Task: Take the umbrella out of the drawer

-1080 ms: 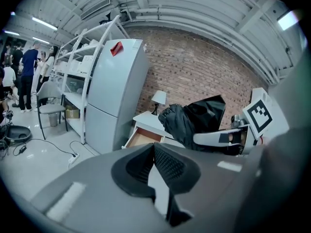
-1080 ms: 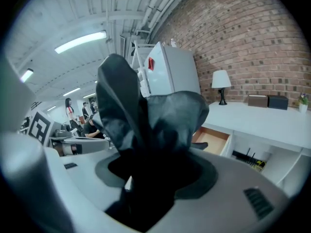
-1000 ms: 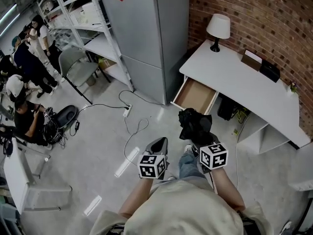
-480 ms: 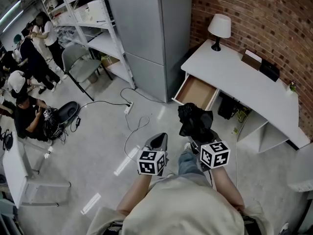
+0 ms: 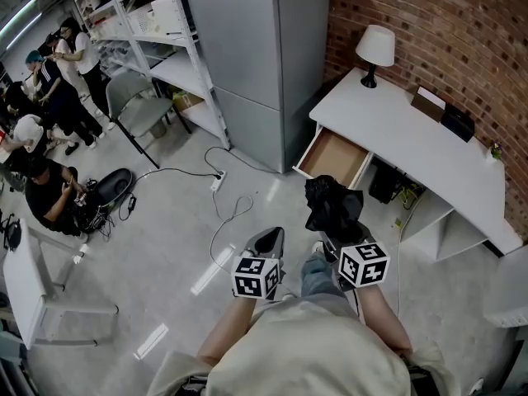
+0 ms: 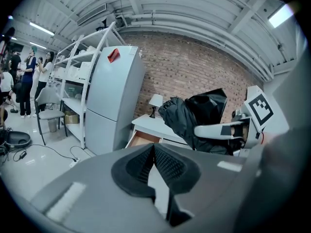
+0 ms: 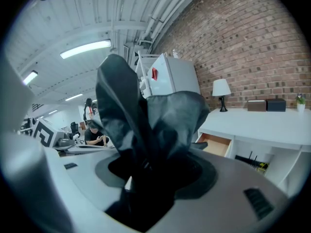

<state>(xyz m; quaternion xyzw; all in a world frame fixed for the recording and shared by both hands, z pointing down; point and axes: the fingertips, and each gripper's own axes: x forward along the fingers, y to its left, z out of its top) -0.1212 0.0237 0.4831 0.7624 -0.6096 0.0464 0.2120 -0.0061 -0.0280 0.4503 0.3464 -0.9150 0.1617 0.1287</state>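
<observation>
Nearest, on the person's side of the drawer point(image 5: 334, 157), the left gripper point(image 5: 268, 242) has its ribbed pads point(image 6: 165, 161) pressed together on nothing. It hangs idle, well short of the drawer and off to its left. Beside it the right gripper point(image 5: 337, 236) is clamped on the umbrella point(image 5: 332, 207). The black folds bunch up out of the jaws and fill most of the right gripper view, so the jaws stand fairly wide around the bundle. Over the last second almost nothing has shifted: the grip has not loosened, the left jaws have not parted, and the umbrella has only drifted a touch while staying just in front of the drawer and clear of its front edge. I take that to mean the lift-out itself is finished, and what remains is at most carrying the umbrella off or setting it down. The drawer hangs open from the white desk point(image 5: 412, 139) with its wooden floor bare. Beyond the drawer on the desktop stands a small lamp point(image 5: 375, 49), with the brick wall point(image 5: 429, 23) behind it. The tall grey cabinet point(image 5: 264, 48) rises just to the drawer's left.
</observation>
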